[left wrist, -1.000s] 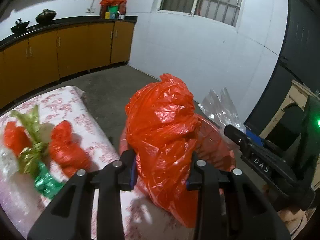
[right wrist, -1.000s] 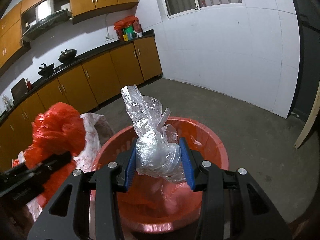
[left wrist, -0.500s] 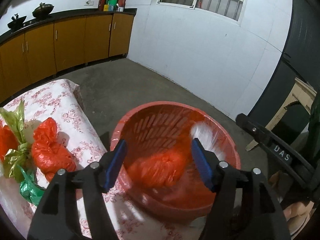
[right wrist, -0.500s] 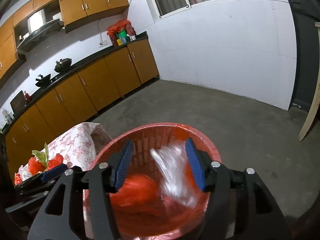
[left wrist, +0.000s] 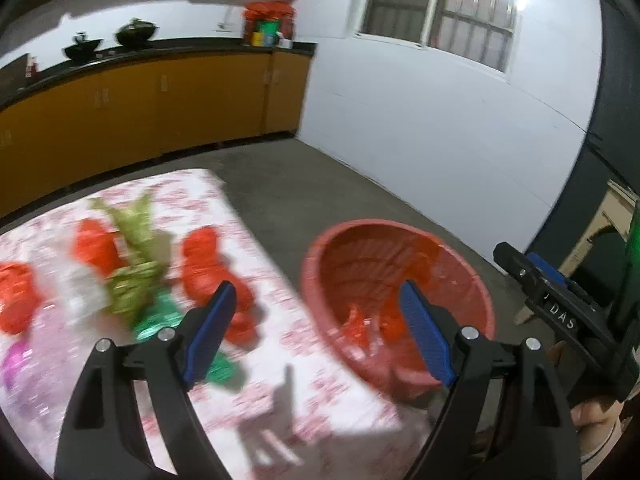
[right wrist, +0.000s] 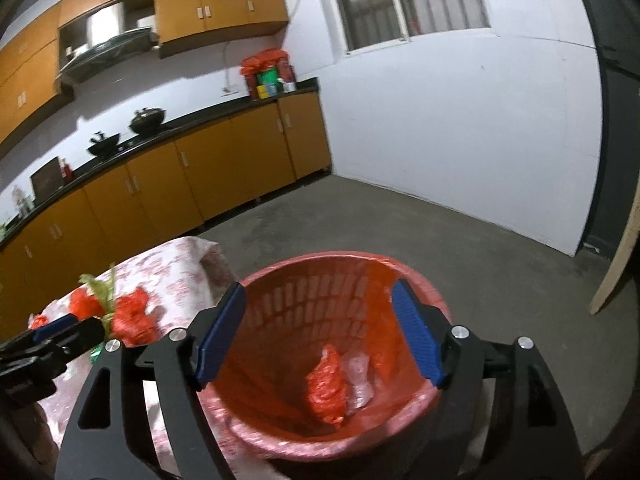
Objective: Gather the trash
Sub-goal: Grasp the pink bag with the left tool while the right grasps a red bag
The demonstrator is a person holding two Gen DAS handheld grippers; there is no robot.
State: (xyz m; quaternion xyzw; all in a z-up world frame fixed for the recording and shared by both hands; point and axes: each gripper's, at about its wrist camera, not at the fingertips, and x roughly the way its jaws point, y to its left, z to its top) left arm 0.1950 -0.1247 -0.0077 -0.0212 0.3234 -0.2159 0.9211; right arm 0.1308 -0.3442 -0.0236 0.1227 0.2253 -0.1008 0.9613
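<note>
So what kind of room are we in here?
Most likely a home kitchen: orange cabinets under a dark countertop, woks on the stove, and a range hood above them.

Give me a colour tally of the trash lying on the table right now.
Red bags: 3
Yellow-green wrapper: 1
Bright green wrapper: 1
Clear bag: 1
Purple piece: 1
Total: 7, though the view is blurred.

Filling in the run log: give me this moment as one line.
left gripper: opening, empty | right gripper: opening, empty | red basket: red bag, clear bag inside | table: wrappers remain
</note>
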